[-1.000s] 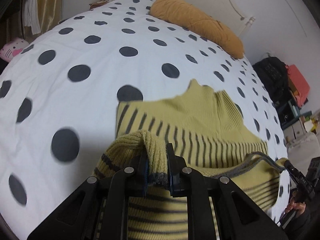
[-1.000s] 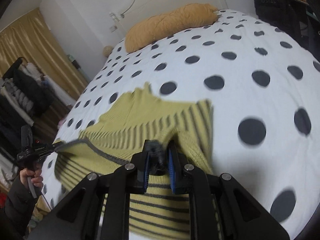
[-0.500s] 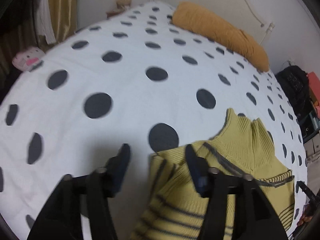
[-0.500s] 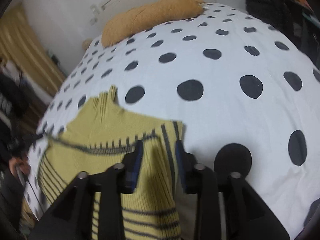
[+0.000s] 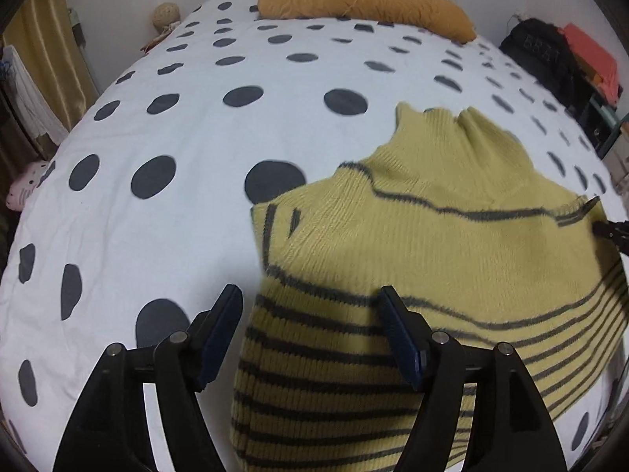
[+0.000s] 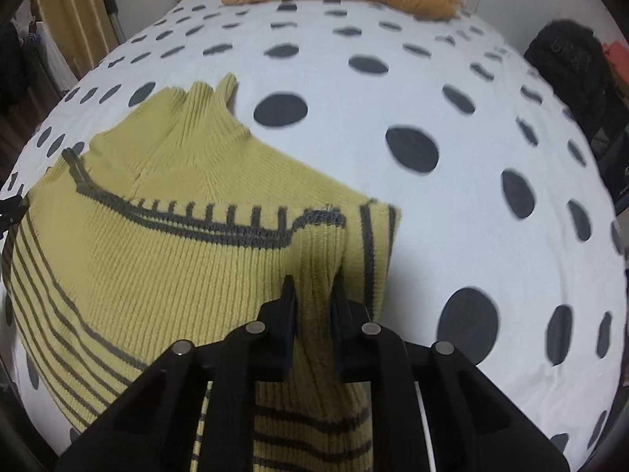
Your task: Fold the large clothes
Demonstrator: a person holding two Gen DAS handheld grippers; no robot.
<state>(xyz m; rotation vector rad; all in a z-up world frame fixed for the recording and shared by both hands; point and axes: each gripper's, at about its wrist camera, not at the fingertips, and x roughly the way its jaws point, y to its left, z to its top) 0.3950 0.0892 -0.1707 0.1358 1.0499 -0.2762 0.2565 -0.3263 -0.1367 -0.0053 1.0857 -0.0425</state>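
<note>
You are seeing a yellow-green sweater (image 5: 452,244) with dark grey stripes, lying on a white bed cover (image 5: 165,236) with dark dots, beside an orange-brown pillow (image 5: 365,0).

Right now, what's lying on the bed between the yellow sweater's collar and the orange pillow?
Nothing: in both wrist views only bare polka-dot bedspread separates the sweater from the pillow.

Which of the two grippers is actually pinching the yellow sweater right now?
The right gripper: its jaws squeeze a bunched fold of the sweater. The left gripper stands wide open above it.
</note>
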